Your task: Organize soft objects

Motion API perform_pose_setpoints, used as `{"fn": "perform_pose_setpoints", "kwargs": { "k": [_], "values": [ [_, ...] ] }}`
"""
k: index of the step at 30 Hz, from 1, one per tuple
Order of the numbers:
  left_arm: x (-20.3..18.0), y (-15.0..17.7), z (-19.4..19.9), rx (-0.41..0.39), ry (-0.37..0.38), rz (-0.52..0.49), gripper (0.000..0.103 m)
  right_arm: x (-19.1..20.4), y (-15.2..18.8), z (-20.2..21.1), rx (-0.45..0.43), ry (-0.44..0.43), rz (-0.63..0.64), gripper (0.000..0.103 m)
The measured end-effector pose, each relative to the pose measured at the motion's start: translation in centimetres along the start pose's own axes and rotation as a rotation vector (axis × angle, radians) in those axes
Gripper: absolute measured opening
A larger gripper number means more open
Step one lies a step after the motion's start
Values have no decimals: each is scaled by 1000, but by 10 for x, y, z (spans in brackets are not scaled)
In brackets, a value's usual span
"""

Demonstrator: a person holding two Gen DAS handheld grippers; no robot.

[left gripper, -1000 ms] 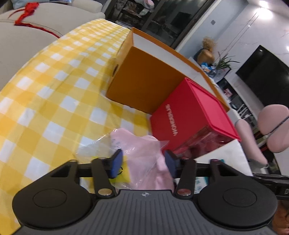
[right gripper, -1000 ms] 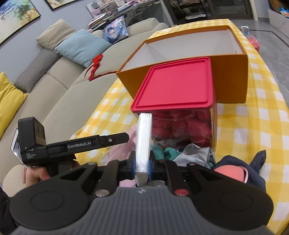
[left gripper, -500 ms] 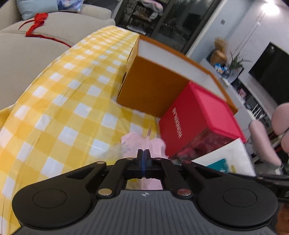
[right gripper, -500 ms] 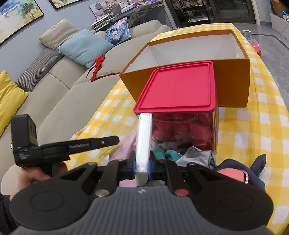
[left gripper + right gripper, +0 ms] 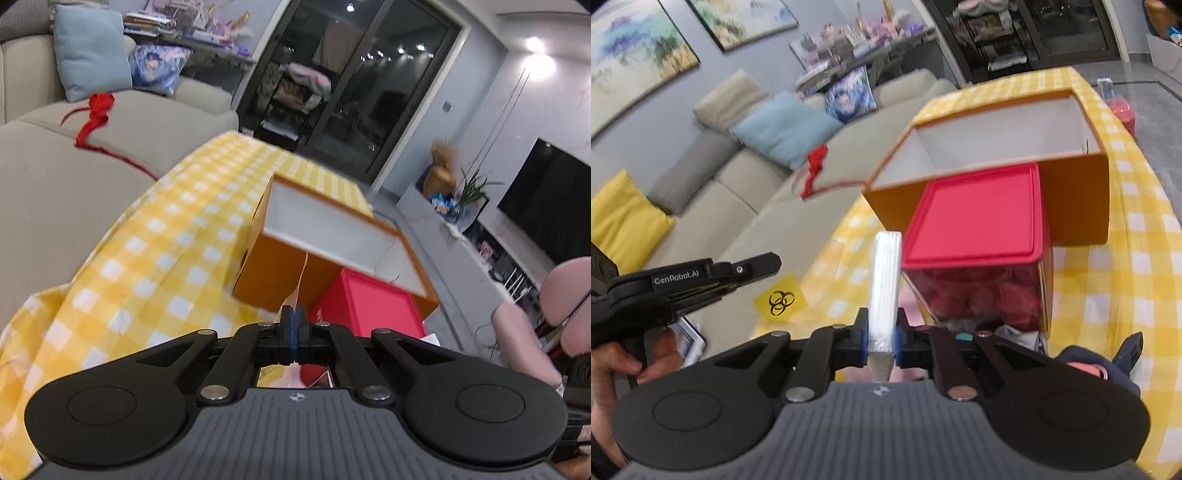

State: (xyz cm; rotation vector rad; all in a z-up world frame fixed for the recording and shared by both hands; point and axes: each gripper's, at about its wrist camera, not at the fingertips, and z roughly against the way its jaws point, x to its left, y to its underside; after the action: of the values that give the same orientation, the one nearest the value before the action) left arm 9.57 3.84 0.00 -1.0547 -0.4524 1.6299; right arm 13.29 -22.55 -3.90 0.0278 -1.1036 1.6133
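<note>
My left tool (image 5: 293, 317) was clamped shut on the thin edge of a clear plastic bag (image 5: 300, 284), a sliver of film rising from between the blue pads (image 5: 293, 325) while pink material showed beneath the tool's linkage. In the right wrist view, that same left tool (image 5: 768, 260) hung over the beige sofa (image 5: 768, 221), held in my hand (image 5: 620, 363), with a yellow label bearing a black biohazard-style mark (image 5: 780, 300) showing just below its tip.

My right tool (image 5: 882, 338) gripped a flat white ribbed strip (image 5: 885, 284), which stood upright between the pads and rose in front of the clear storage box with a red lid (image 5: 977, 218). That box, packed with red soft items, sat on the tabletop covered in yellow-and-white checked cloth (image 5: 1145, 288), pressed against the near wall of an open orange cardboard box with a white interior (image 5: 1078, 206).

More soft things lay in a heap at the foot of the red-lidded box: grey and teal fabric (image 5: 1019, 334) close to the tool, and a dark navy garment with a pink lining (image 5: 1108, 365) further to the right. A red ribbon (image 5: 812, 170) trailed over the sofa's back beside the tabletop, near a pale blue cushion (image 5: 783, 129).
</note>
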Motion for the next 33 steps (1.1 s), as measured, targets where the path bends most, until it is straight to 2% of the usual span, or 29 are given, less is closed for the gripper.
{"fn": "perform_pose_setpoints", "kwargs": {
  "k": [5,9,14,19,24,30,33],
  "values": [
    [-10,-18,5,-44,-1,27,0,2,-7,26,-98,-65,-65,11],
    [-27,-33,5,-110,-15,-30,0,3,-15,39,-146,-100,-115,11],
    [-36,-53,2,-223,45,19,0,12,-32,46,-196,-121,-84,11],
    [-32,-72,-17,-225,73,39,0,9,-58,41,-246,-129,-74,11],
    [-18,-83,-36,-234,90,91,0,0,-101,22,-292,-53,-32,11],
    [-4,-91,-85,-181,90,180,0,-28,-144,-18,-305,11,-46,11],
    [-4,-89,-109,-174,141,210,0,-45,-157,-39,-290,33,-74,11]
  ]
}}
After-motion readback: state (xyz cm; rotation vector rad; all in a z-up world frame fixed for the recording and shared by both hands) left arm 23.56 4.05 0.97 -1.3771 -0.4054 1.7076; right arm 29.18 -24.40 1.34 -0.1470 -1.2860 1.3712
